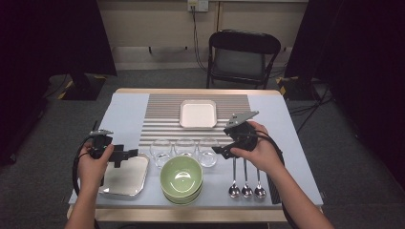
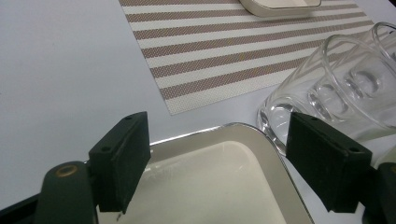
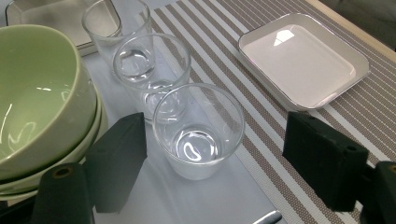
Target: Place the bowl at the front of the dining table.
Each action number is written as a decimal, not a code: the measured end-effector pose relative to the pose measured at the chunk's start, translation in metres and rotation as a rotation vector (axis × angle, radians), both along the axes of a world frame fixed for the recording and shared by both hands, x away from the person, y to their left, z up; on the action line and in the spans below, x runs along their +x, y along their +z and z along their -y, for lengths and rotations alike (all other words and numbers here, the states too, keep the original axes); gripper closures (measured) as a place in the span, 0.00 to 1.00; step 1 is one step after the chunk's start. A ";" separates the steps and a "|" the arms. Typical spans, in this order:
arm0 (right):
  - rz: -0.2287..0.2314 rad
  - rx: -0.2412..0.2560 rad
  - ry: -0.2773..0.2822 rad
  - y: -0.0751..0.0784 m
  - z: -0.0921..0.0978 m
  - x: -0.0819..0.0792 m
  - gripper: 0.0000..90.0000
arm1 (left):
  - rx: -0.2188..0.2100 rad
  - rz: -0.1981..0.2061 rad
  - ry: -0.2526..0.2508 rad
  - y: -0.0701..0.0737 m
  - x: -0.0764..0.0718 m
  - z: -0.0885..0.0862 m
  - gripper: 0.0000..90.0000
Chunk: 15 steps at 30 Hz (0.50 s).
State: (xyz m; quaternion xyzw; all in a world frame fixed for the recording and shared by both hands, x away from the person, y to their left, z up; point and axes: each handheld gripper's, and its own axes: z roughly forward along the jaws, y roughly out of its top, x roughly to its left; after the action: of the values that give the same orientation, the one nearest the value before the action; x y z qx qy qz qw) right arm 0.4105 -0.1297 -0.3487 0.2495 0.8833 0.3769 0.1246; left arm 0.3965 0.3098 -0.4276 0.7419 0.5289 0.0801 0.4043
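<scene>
Glass (image 3: 198,133) stands upright, mouth up, between the right claw's (image 3: 215,163) spread jaws.

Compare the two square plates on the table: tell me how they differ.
The far plate lies on the striped placemat; the near plate lies on the bare table surface at the front left. The far plate lies clear of both grippers; the near plate has the open left gripper over its far edge. Both are pale, square, rounded at the corners and empty.
</scene>
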 end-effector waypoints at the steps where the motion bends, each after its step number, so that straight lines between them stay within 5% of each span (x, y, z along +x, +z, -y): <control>1: 0.003 0.000 0.002 0.000 -0.001 0.000 0.23 | -0.001 0.000 -0.001 0.000 0.000 0.000 0.24; 15: 0.005 0.007 0.047 0.005 -0.019 -0.002 0.24 | 0.005 0.002 -0.006 0.000 0.000 0.000 0.24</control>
State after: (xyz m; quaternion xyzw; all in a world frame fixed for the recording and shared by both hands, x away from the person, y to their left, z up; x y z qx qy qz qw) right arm 0.4083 -0.1108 -0.3435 0.2283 0.8872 0.3834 0.1170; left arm 0.3966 0.3100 -0.4276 0.7442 0.5262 0.0807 0.4033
